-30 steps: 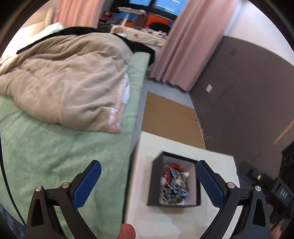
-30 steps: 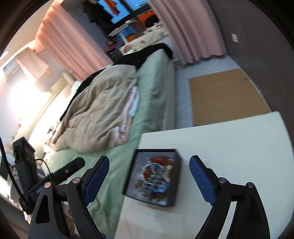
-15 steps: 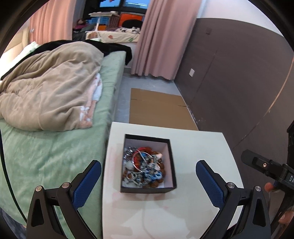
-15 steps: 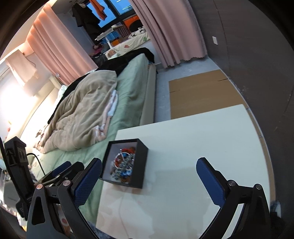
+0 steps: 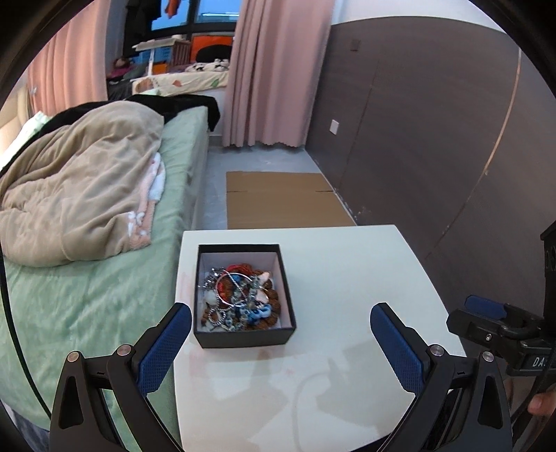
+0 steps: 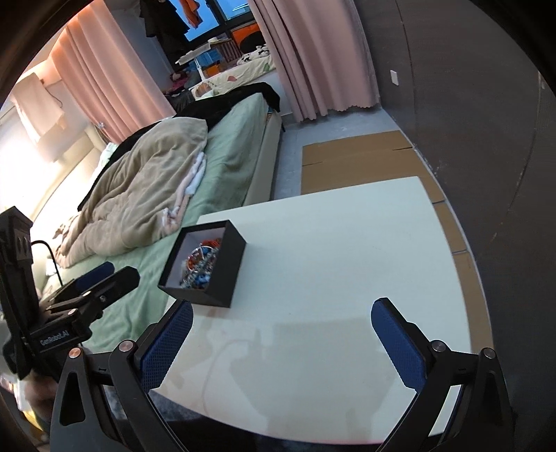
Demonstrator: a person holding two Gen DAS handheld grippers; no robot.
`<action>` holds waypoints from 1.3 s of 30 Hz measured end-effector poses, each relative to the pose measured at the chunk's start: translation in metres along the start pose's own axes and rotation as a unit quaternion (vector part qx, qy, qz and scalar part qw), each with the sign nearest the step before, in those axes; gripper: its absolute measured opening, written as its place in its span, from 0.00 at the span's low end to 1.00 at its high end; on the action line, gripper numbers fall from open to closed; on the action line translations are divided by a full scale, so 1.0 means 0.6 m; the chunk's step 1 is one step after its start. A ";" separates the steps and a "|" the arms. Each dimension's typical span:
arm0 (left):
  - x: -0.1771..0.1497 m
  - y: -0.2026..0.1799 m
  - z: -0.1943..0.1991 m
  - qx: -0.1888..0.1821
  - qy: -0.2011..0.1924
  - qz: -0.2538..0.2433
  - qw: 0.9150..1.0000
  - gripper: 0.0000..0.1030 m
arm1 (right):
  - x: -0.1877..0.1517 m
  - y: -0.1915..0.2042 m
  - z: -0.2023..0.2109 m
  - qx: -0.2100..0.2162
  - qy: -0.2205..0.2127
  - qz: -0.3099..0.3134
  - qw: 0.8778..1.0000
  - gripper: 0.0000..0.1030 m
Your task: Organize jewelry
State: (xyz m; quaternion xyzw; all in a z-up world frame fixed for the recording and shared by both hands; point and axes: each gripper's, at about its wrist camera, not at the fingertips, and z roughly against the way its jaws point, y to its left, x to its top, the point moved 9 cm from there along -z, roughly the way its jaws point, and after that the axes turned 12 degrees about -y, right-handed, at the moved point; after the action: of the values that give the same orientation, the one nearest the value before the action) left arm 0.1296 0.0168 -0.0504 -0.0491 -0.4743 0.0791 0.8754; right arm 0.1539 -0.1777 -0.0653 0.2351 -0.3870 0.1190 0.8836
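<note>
Holding my left gripper (image 5: pixel 280 333) and right gripper (image 6: pixel 282 332) spread wide and empty above the white table (image 5: pixel 347 271), I judge the jewelry (image 5: pixel 238 299), heaped tangled in the black box (image 5: pixel 243 339), either unsorted or already gathered.

Both fisheye views are evenly lit indoors and mostly sharp, with straight lines bowing hard toward the black circular rim. In the right wrist view a strong warm glare blows out the wall (image 6: pixel 21 174) at the left edge. Dusk-blue daylight shows through the window (image 5: pixel 180 17). The glossy white table (image 5: pixel 347 271) carries soft, faint shadows and pale reflections along its near side.
</note>
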 end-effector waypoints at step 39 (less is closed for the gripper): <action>-0.015 -0.012 0.027 0.007 -0.034 -0.014 0.999 1.00 | 0.010 -0.030 0.057 -0.044 -0.069 0.018 0.996 1.00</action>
State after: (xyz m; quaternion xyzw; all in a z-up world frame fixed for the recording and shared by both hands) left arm 0.1118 0.0084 -0.0480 -0.0336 -0.5039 0.0719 0.8601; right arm 0.1432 -0.2104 -0.0464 0.1969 -0.4563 0.1007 0.8619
